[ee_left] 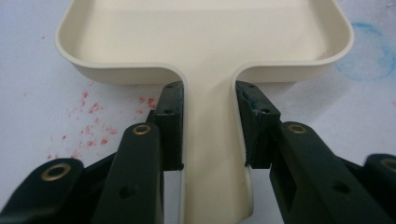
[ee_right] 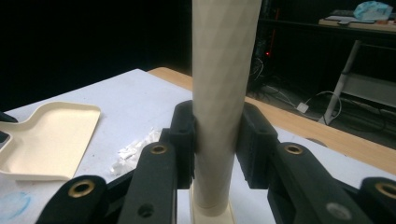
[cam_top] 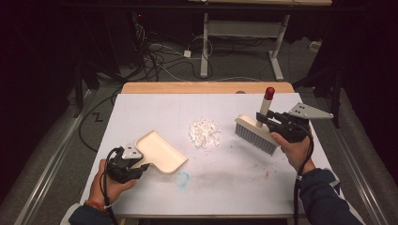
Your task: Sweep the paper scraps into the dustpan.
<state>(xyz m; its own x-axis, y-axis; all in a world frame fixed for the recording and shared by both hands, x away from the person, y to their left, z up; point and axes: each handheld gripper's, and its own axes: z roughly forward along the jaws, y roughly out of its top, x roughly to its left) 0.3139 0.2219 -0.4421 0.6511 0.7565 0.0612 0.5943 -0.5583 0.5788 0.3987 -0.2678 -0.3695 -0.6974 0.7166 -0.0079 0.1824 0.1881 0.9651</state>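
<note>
A cream dustpan [cam_top: 159,152] lies flat at the table's left front. My left gripper [cam_top: 139,165] is shut on its handle [ee_left: 212,140], the pads pressing both sides. A small heap of white scraps [cam_top: 204,132] lies mid-table. To its right stands a cream brush [cam_top: 256,133] with grey bristles and a red-capped upright handle [cam_top: 266,105]. My right gripper [cam_top: 264,117] is shut on that handle [ee_right: 219,93], holding the brush just right of the heap with its bristles down at the table. The dustpan [ee_right: 44,140] and scraps [ee_right: 133,149] lie beyond the jaws in the right gripper view.
The white sheet [cam_top: 155,110] covers a wooden table [cam_top: 206,87] and bears red specks [ee_left: 88,121] and a blue ring mark [cam_top: 183,178]. Behind the table, cables and a desk frame [cam_top: 205,47] stand on the dark floor.
</note>
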